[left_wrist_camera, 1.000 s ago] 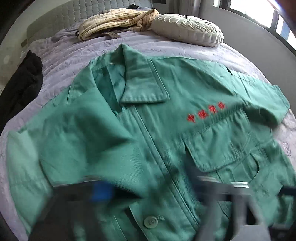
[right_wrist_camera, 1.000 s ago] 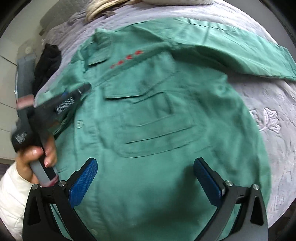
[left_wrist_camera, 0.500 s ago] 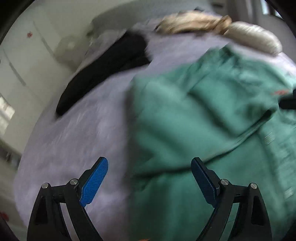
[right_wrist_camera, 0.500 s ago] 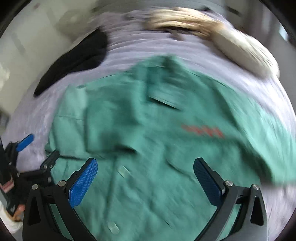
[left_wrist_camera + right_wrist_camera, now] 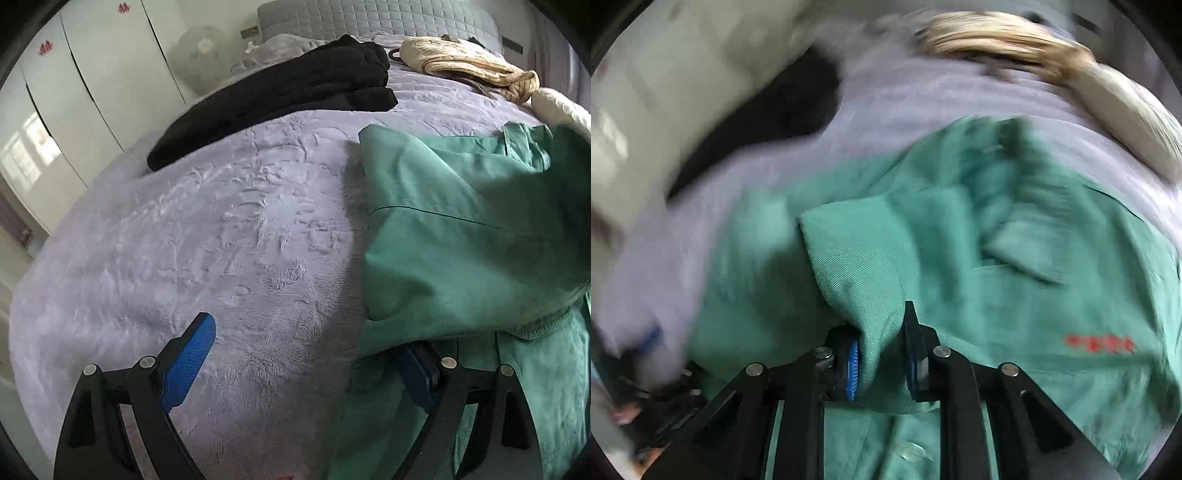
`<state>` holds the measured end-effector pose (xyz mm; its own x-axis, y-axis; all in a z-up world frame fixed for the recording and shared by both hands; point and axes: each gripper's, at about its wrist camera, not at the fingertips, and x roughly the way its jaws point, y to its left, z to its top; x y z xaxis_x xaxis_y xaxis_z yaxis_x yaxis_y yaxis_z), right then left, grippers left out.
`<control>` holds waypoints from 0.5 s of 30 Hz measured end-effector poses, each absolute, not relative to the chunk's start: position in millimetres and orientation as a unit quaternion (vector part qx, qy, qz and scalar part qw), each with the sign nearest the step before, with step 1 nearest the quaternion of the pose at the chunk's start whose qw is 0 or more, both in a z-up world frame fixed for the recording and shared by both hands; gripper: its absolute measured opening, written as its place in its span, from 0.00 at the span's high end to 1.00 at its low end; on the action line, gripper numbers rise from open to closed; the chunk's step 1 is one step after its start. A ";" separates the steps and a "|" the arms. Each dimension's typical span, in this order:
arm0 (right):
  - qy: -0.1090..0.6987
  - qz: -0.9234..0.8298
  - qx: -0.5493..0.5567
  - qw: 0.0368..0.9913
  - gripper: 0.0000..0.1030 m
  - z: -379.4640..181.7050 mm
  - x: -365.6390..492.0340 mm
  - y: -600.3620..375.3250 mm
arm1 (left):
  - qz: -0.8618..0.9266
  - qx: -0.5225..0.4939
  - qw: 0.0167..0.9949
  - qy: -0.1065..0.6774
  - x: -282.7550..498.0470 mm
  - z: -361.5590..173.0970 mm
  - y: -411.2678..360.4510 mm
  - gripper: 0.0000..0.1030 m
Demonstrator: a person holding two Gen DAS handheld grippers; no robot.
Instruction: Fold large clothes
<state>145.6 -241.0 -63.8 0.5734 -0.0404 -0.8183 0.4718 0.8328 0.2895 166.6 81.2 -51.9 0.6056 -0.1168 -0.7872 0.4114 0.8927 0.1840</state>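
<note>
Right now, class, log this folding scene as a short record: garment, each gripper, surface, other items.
garment: green jacket, partly folded, sleeve bunched over its front
right gripper: shut on a fold of the jacket
left gripper: open, one finger over the blanket, the other under the jacket's edge
surface: lilac blanket on a bed
other items: black garment, cream garment, both beyond the jacket

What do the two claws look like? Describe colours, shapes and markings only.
Both match. The left claw has black angular struts with open cut-outs, silver round rivets at the joints, and flat bright-blue textured fingertip pads. The right claw shows the same black frame, silver rivets and ribbed blue pads. No cables, markings or sleeves are visible.
</note>
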 end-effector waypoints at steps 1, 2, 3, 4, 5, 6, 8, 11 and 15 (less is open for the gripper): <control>0.419 -0.161 0.276 0.850 0.79 -59.3 128.8 -259.2 | -0.154 0.178 0.878 0.417 166.6 -52.6 81.8 0.10; 0.403 -0.174 0.318 0.841 0.79 -59.5 107.3 -282.5 | -0.157 0.182 0.878 0.414 169.5 -53.5 79.7 0.11; 0.394 -0.179 0.347 0.832 0.79 -63.7 92.9 -298.3 | -0.159 0.187 0.878 0.411 169.0 -54.3 79.1 0.11; 0.388 -0.186 0.387 0.816 0.75 -73.4 76.0 -317.9 | -0.162 0.192 0.877 0.409 168.4 -55.4 78.3 0.11; 0.385 -0.197 0.415 0.800 0.69 -82.4 63.4 -331.3 | -0.163 0.194 0.879 0.405 168.4 -53.4 79.7 0.11; 0.387 -0.221 0.444 0.777 0.66 -95.7 47.9 -346.0 | -0.167 0.197 0.877 0.406 169.3 -52.4 80.9 0.10; 0.381 -0.256 0.494 0.738 0.33 -110.3 17.1 -363.7 | -0.189 0.205 0.864 0.419 167.1 -46.8 87.2 0.11; 0.330 -0.252 0.555 0.721 0.32 -109.7 -19.4 -361.2 | -0.240 0.202 0.839 0.444 161.1 -30.4 102.8 0.11; 0.332 -0.137 0.586 0.727 0.32 -106.4 -6.5 -300.8 | -0.292 0.164 0.820 0.465 178.8 -0.4 118.0 0.11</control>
